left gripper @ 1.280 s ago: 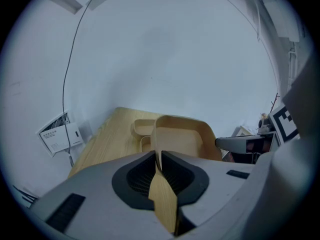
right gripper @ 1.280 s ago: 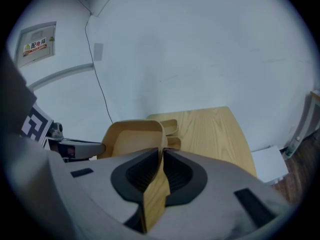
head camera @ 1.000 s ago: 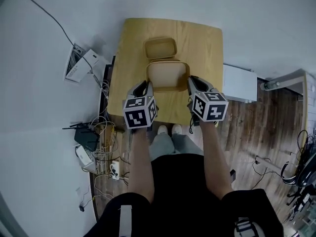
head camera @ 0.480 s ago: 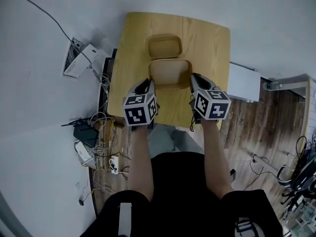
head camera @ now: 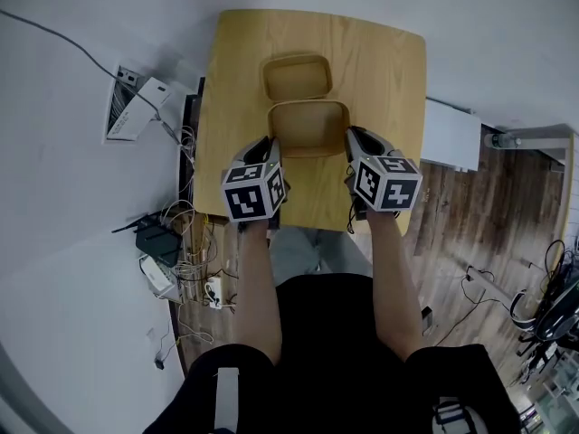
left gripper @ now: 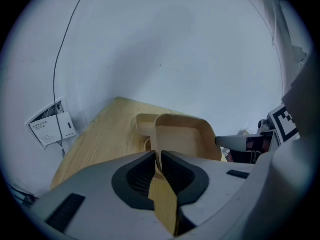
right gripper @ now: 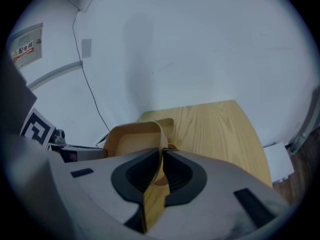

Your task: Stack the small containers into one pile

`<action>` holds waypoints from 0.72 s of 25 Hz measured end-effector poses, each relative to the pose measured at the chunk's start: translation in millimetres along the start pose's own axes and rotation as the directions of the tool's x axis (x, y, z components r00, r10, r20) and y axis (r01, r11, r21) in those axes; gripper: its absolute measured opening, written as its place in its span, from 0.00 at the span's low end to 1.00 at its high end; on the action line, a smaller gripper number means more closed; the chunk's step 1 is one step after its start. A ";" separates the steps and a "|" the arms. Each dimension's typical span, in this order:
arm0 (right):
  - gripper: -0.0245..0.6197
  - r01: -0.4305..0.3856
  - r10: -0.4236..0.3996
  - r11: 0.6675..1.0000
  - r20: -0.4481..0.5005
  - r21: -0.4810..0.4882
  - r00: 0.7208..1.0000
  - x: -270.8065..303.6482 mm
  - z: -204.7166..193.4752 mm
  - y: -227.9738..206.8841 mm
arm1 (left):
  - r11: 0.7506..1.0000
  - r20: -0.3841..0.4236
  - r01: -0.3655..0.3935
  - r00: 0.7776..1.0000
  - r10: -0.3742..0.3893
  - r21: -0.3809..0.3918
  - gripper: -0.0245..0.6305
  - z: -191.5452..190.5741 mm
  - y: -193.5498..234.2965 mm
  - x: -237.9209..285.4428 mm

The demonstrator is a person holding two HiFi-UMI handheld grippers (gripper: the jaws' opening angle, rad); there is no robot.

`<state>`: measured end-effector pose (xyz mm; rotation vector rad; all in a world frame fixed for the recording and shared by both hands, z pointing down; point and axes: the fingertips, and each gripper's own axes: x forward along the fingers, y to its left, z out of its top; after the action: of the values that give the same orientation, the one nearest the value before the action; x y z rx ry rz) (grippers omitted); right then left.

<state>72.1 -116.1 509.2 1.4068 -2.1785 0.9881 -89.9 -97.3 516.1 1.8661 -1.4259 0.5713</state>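
Observation:
Two small tan containers are on show over the wooden table [head camera: 389, 80]. The nearer container [head camera: 308, 127] hangs between both grippers, its open side up. My left gripper [head camera: 270, 155] is shut on its left wall [left gripper: 159, 151], and my right gripper [head camera: 353, 149] is shut on its right wall [right gripper: 162, 159]. The walls run straight between the dark pads [left gripper: 135, 176] [right gripper: 182, 174]. The second container [head camera: 297, 77] rests on the table just beyond the held one, and it peeks out behind that one's rim [left gripper: 144, 125] [right gripper: 168, 126].
The table stands against a white wall. On the floor to its left lie a white box [head camera: 131, 107] and a tangle of cables and devices [head camera: 172, 260]. A white unit [head camera: 452, 134] stands at the table's right over wooden flooring. The person's legs are below the table's near edge.
Both grippers have sunk toward the table with the container held between them. The far container has stayed where it was.

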 end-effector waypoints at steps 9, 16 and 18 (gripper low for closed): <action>0.09 0.034 -0.032 0.999 -0.071 0.016 0.997 7.1 -35.2 -11.8 | 1.000 -0.079 0.003 0.997 -0.003 -0.002 0.11 -31.7 1.7 12.5; 0.08 0.021 -0.019 0.999 -0.064 0.032 0.998 9.0 -44.5 -10.6 | 1.000 -0.079 -0.001 0.997 0.000 -0.008 0.11 -43.4 3.2 16.4; 0.08 0.021 -0.019 0.999 -0.061 0.031 0.998 7.9 -43.7 -10.4 | 1.000 -0.065 -0.002 0.998 0.001 -0.006 0.11 -40.0 3.3 15.5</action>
<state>75.0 -92.3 548.1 1.3910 -2.1100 1.0494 -85.6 -77.5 554.0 1.8248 -1.3851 0.6222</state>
